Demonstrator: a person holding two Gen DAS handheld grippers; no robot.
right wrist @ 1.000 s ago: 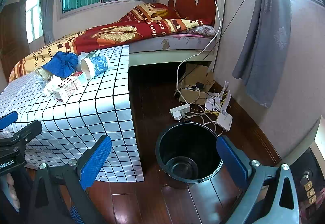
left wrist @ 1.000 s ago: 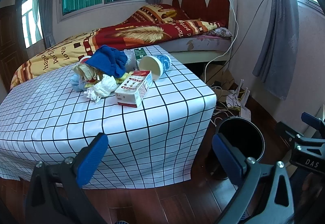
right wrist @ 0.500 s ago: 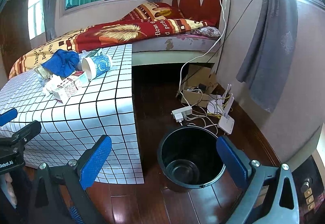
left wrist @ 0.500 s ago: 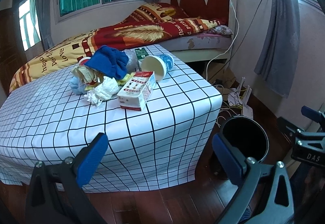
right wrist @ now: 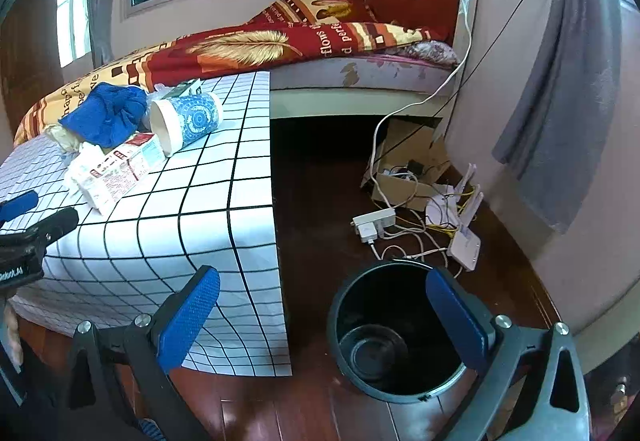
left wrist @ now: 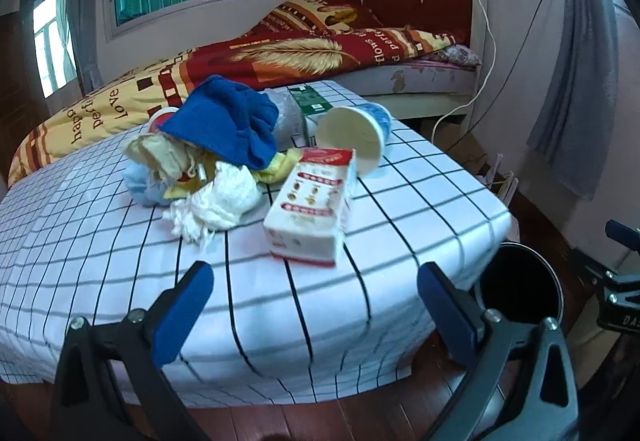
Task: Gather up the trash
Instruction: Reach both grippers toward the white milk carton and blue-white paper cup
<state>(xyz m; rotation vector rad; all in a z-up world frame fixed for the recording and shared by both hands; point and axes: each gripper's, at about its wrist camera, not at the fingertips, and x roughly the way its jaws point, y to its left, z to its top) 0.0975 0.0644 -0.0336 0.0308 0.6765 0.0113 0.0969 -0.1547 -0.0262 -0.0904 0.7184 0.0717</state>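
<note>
A: Nearest in, the left gripper hangs over the front edge of the checked table, blue pads spread wide with nothing between them.

B: And the right gripper is just as wide apart, empty, hovering above the black bin on the wood floor, right beside the table's corner.

A: From the left wrist view the bin peeks out just past that same corner, low and to the right.

B: On the table now: first comes the red and white carton, lying flat on its side, nearest the front edge.

A: Just left of it sits a crumpled white tissue, touching a heap of pale blue and yellow scraps.

B: Behind the carton, a paper cup lies tipped over, its open mouth facing the grippers, blue pattern on its side.

A: A blue cloth drapes over the top of the heap, left of the cup. A green packet lies at the table's far edge.

B: Beyond the table, the bed with a red and yellow quilt. On the floor, further from the table than the bin, a power strip, tangled cables and a cardboard box by the wall.
</note>
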